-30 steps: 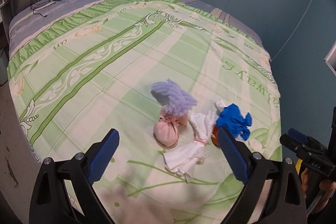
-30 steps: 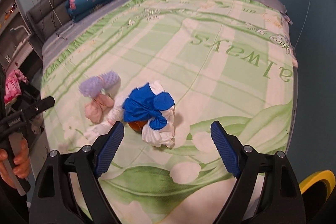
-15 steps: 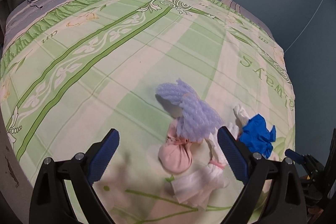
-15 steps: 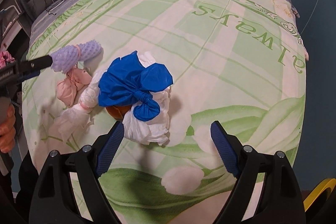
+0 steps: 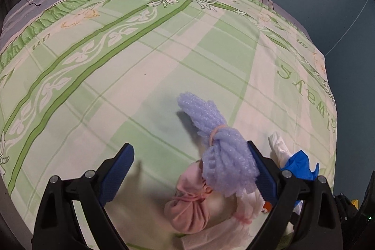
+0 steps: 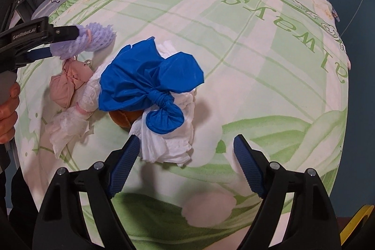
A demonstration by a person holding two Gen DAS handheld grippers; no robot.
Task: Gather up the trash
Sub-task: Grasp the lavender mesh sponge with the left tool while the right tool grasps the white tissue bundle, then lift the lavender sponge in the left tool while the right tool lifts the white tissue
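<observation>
both grippers dropped closer; left gripper (image 5: 189, 170) wide open beside purple foam bundle (image 5: 218, 144), right gripper (image 6: 186, 165) closing slightly, empty, near blue bag (image 6: 150, 83). all soft, light; pinch the knots.

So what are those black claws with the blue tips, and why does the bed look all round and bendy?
Each claw is a gripper that a person holds, with a wide-eyed camera on it that bends the picture. One picture looks along the left gripper, the other along the right gripper. On the green bedspread lie tied-up bundles of trash: a purple foam net, a pink bundle, a blue bag and crumpled white paper. Both claws are open and hold nothing yet. The purple net lies against one left finger. The person's hand shows at the edge.
</observation>
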